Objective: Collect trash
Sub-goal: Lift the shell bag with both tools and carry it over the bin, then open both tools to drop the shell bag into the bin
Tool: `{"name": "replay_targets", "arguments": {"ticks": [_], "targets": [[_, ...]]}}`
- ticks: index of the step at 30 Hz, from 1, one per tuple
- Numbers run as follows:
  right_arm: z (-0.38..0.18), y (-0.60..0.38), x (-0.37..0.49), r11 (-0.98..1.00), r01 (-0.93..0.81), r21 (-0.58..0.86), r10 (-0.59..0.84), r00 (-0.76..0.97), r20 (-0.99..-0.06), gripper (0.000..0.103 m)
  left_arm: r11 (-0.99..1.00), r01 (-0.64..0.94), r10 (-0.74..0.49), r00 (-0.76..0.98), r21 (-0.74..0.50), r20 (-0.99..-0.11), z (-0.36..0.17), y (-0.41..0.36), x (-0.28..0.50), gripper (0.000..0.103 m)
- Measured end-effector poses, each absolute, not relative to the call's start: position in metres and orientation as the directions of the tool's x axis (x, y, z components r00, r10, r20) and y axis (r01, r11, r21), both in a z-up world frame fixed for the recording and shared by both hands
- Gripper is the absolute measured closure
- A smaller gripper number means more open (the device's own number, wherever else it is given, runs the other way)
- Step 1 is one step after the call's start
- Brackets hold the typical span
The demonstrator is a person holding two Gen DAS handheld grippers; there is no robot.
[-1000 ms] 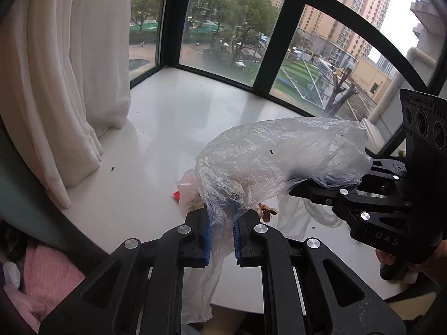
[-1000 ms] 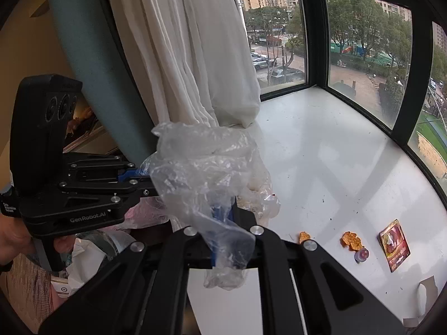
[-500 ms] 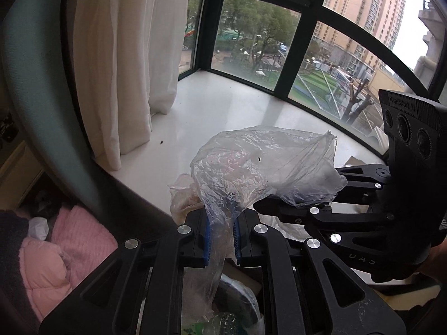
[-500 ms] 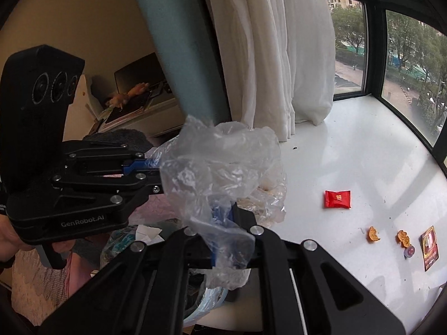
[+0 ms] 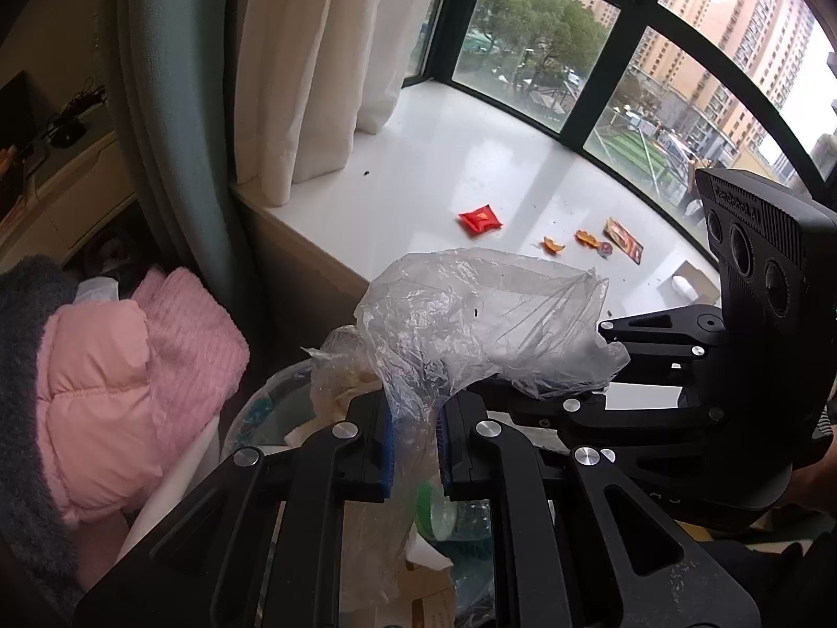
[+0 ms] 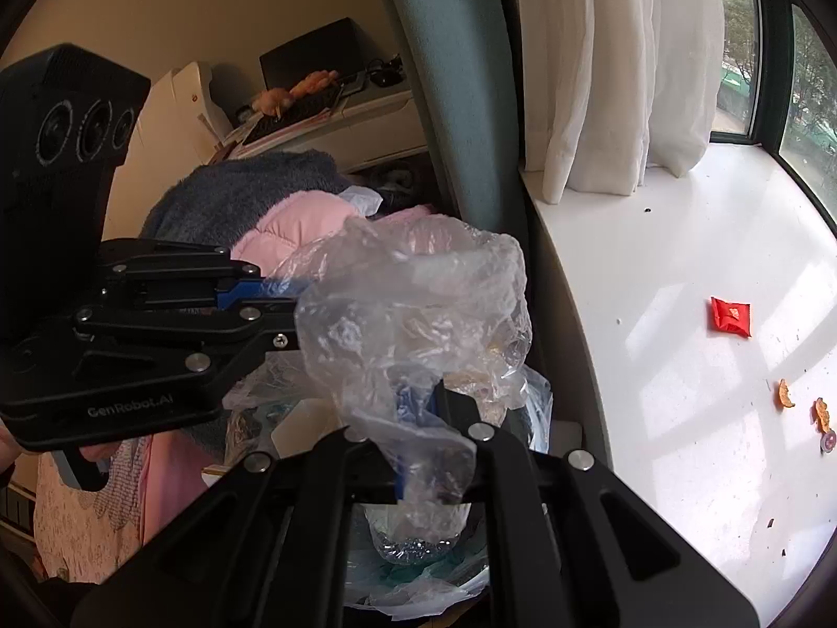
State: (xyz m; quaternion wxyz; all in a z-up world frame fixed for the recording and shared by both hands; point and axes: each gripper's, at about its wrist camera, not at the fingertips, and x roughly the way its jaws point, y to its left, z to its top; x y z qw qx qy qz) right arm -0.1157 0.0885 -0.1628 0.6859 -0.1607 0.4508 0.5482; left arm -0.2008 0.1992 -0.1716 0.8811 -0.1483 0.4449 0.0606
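A crumpled clear plastic bag with scraps inside hangs between my two grippers. My left gripper is shut on one edge of it, the film pinched between the blue pads. My right gripper is shut on another edge of the same bag. The bag hovers above a lined trash bin that stands just off the sill's end. On the white sill lie a red packet, orange peel pieces and a snack wrapper. The right gripper's fingertips are hidden under the film in the left wrist view.
A pink padded jacket and grey fleece are piled left of the bin. White curtains and a teal drape hang at the sill's left end. The bin holds a bottle and paper. A desk with a laptop stands behind.
Both grippers have carried the bag left, off the sill and somewhat lower, to above the bin. The jacket pile and the sill's litter have come into view. Both grips are unchanged.
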Motion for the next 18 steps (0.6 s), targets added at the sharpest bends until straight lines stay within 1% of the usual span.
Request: {"name": "replay_targets", "arguments": {"ticks": [4, 11, 18], "targets": [[-0.183, 0.091, -0.132, 0.338, -0.903, 0.266, 0.564, -0.032, -0.825, 0.094, 0.942, -0.258, -0.031, 0.571, -0.216, -0.820, -0.192, 0.200, -0.206, 0.092], [-0.212, 0.096, -0.144, 0.317, -0.913, 0.255, 0.521, -0.057, -0.851, 0.094, 0.925, -0.300, -0.047, 0.521, -0.235, -0.852, -0.225, 0.201, -0.215, 0.092], [-0.231, 0.099, -0.157, 0.281, -0.921, 0.268, 0.484, -0.105, -0.869, 0.094, 0.916, -0.309, -0.063, 0.518, -0.256, -0.853, -0.231, 0.198, -0.222, 0.092]]}}
